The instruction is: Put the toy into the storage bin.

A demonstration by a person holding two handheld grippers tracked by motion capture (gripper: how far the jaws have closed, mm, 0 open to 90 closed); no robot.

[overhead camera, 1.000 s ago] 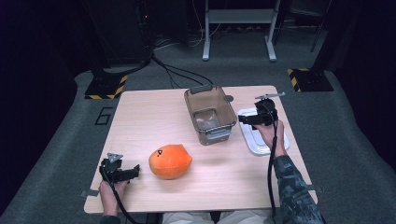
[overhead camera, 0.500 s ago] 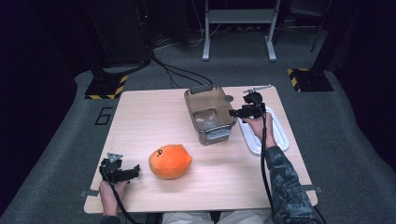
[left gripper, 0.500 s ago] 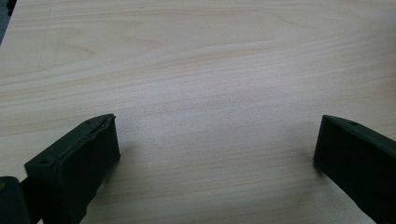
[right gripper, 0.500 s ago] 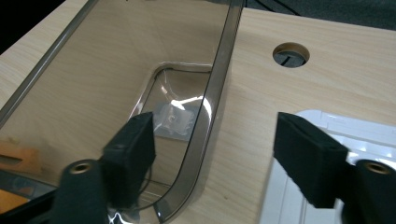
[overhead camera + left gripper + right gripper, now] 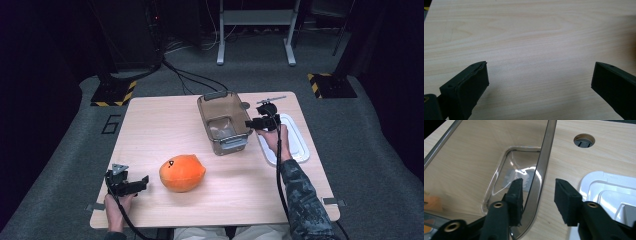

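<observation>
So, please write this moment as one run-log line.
right hand-held gripper: closing, astride container wall, not clamped | left hand-held gripper: open

- A large numeral "6" [image 5: 111, 123] is marked in dark outline on the grey carpet floor [image 5: 75, 150], just beside the far left corner of the light wooden bench [image 5: 165, 125].
- The round orange plush toy [image 5: 182, 173] on the bench carries a small dark mark; it is too small to read.
- No other text, label or brand can be read.
</observation>
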